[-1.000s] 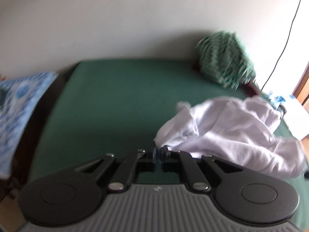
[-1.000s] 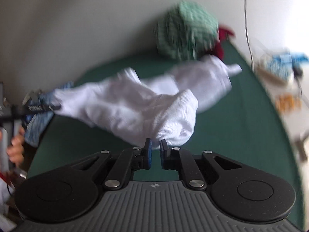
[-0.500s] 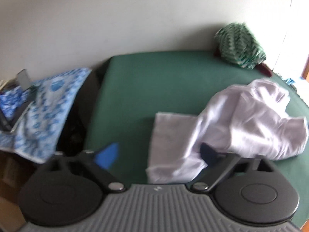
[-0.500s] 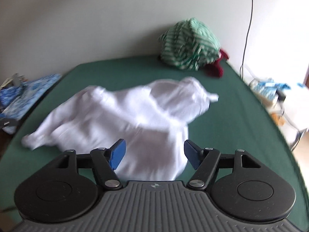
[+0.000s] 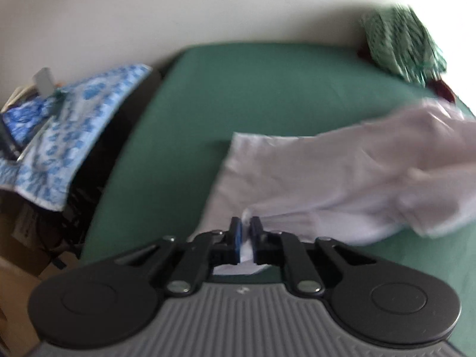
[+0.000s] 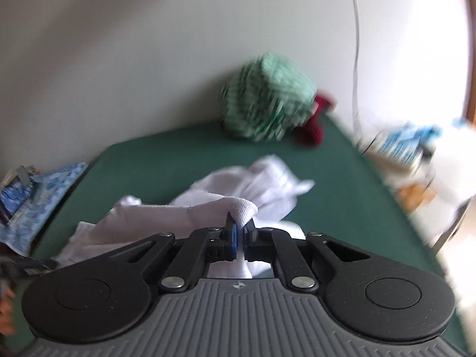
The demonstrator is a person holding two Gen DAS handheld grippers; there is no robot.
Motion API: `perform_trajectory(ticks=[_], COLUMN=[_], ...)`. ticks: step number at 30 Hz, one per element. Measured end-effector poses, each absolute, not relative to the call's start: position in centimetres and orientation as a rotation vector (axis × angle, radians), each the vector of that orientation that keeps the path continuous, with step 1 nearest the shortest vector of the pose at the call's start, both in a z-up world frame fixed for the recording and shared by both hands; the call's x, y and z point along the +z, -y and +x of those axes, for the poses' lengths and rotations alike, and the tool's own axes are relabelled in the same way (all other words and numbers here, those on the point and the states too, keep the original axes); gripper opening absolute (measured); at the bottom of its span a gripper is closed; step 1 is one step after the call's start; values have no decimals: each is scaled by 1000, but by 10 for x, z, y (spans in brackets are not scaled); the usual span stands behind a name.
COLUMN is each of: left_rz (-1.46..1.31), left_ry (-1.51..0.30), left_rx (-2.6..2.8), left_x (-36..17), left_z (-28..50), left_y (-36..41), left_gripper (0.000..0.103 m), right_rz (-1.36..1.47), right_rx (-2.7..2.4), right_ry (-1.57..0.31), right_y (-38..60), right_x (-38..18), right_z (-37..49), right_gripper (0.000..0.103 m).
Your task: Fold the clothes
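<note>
Pinching white cloth, the left gripper (image 5: 245, 228) and right gripper (image 6: 240, 229) each clamp the white garment (image 5: 342, 184) lying on the green table (image 5: 253, 89), both having snapped closed after gaping half a second ago, while only the right view shows a cluttered side surface (image 6: 407, 148).

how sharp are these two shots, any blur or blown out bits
Left wrist view: the crumpled white garment and green-and-white patterned cloth bundle smear with motion blur; gripper body sharp. Right wrist view: the bundle is blurred, the right edge is washed out by glare, fisheye bends the green table.
</note>
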State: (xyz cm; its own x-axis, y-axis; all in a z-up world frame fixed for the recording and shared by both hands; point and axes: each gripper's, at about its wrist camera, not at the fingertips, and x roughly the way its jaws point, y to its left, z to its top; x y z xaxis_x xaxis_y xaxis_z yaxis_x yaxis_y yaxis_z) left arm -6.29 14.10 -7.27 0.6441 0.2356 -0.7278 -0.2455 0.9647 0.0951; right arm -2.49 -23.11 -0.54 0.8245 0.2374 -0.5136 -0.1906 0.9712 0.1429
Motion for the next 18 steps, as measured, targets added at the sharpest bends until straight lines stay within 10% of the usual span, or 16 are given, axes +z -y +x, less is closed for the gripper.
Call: perform_trajectory(ticks=[5,11,13,18], left_rz=[13,-22,-16,-1], left_ry=[-856,-870,-861,-832], left_rx=[274,231,226,172], left_x=[-70,-79,-78,-66], left_z=[-77,-91,-90,-92], left_y=[-127,-113,-106,-77], left_gripper=[1,68,71,86], right_rz=[42,44,51,112], right_rx=[117,102,86,245], right_ry=[-621,-785,-772,-668], right_y=[268,290,291,274], right_x=[-22,-54,-54,-43], right_z=[-32,-36,-33,-31], right_gripper=[3,21,41,44])
